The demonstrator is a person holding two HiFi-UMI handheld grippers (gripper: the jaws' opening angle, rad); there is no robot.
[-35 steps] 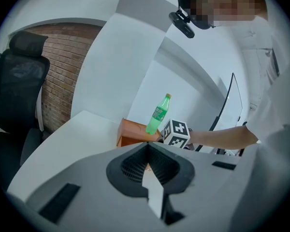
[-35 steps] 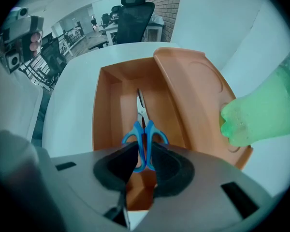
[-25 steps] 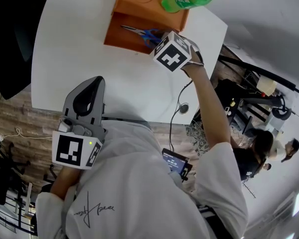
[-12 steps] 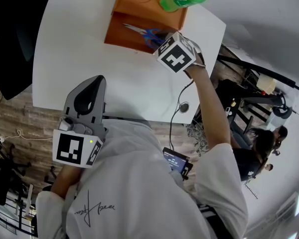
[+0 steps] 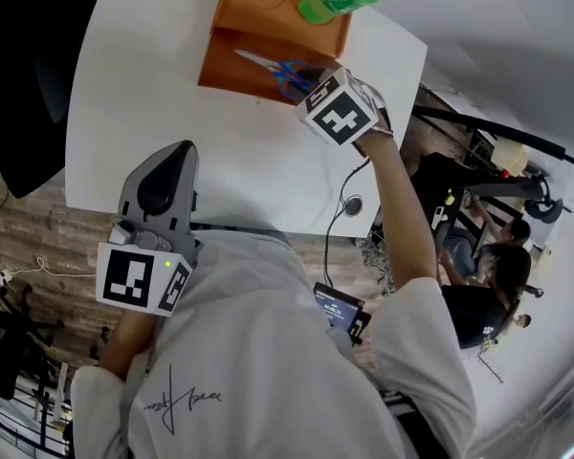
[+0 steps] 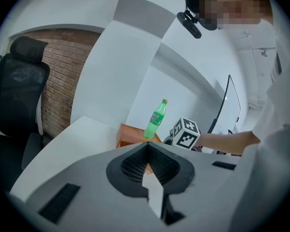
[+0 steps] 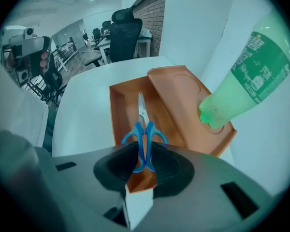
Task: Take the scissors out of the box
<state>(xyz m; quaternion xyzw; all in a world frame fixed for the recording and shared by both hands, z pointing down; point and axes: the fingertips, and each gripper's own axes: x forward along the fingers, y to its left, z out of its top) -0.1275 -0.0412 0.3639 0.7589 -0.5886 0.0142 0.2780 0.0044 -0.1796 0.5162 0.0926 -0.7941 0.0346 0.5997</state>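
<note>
Pictured from above: a person in a white short-sleeved T-shirt (image 5: 268, 371) with a thin dark handwritten script (image 5: 182, 402) printed on the back. The left gripper (image 6: 147, 146) has a matte grey plastic shell, black ribbed jaw linings, a small green light (image 5: 161, 264) and a white cube (image 5: 139, 280) bearing black square markers. The right gripper (image 7: 142, 153), equally grey, carries a matching cube (image 5: 340, 115).
</note>
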